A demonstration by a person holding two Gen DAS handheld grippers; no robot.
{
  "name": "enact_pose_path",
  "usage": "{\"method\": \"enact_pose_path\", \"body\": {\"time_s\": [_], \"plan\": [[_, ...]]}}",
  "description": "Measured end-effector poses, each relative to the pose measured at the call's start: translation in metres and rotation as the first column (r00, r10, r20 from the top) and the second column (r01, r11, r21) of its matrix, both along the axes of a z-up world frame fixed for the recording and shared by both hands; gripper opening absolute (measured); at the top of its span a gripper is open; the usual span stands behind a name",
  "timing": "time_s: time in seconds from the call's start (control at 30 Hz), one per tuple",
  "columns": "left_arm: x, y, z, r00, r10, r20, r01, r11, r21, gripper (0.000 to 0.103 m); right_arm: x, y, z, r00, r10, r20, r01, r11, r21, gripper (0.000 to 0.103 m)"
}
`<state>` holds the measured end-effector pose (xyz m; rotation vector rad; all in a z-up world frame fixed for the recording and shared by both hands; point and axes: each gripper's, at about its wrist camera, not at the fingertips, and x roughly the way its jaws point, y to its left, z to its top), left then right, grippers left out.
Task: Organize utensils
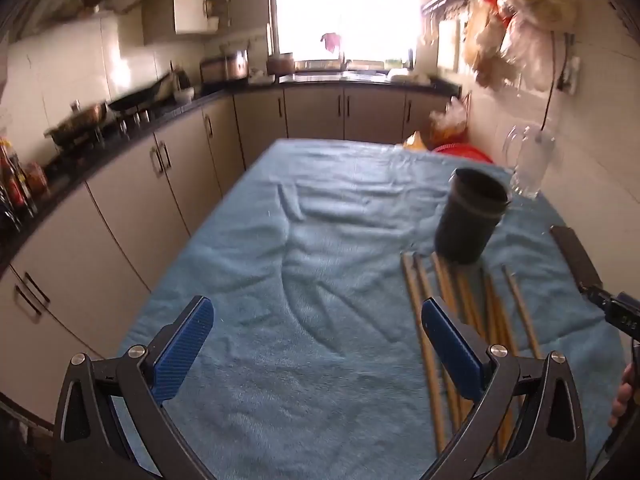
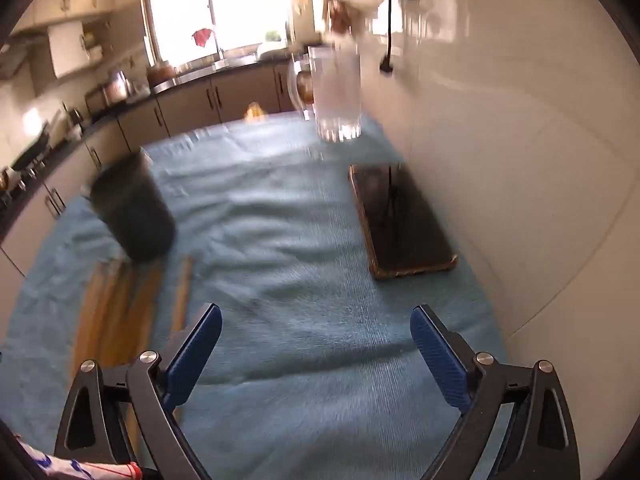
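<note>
Both grippers are spread wide and hold nothing. The left gripper (image 1: 316,328) hangs over the blue cloth (image 1: 312,240). The chopsticks (image 1: 460,312) lie flat at its 3 o'clock, just below the black cup (image 1: 470,220). The right gripper (image 2: 316,340) is over bare cloth, with the cup at 10 o'clock.

Home kitchen, stove (image 1: 80,128), cabinets (image 1: 312,112), sink (image 1: 320,76) under window (image 1: 344,8)

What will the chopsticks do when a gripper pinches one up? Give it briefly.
The chopsticks look thin, stiff and wooden, so probably light and rigid. Round shafts may roll on the blue towel. Held near one end, a stick would likely droop or pivot between the pads.
</note>
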<state>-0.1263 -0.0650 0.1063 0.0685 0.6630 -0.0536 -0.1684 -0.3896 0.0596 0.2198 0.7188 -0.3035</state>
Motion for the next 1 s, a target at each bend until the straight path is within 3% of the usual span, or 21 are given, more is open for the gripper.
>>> {"method": "enact_pose_path", "body": {"time_s": [0.2,0.4,0.6,1.0], "plan": [[-0.034,-0.012,0.020,0.997,-0.024,0.071,0.025,1.000,-0.011,0.103,-0.037,0.032,0.051,0.985,-0.003,0.171,0.020,0.995,-0.095,0.097],[-0.066,-0.024,0.032,0.990,-0.069,0.126,0.067,0.998,0.021,0.103,-0.070,0.051,0.074,0.941,-0.082,0.328,0.143,0.976,-0.166,0.097],[-0.087,-0.029,0.040,0.983,-0.103,0.150,0.102,0.995,0.017,0.103,-0.089,0.049,0.084,0.932,-0.087,0.351,0.132,0.986,-0.105,0.097],[-0.107,-0.024,0.047,0.977,-0.105,0.187,0.108,0.994,-0.008,0.103,-0.110,0.080,0.091,0.920,-0.040,0.389,0.122,0.974,-0.190,0.098]]}}
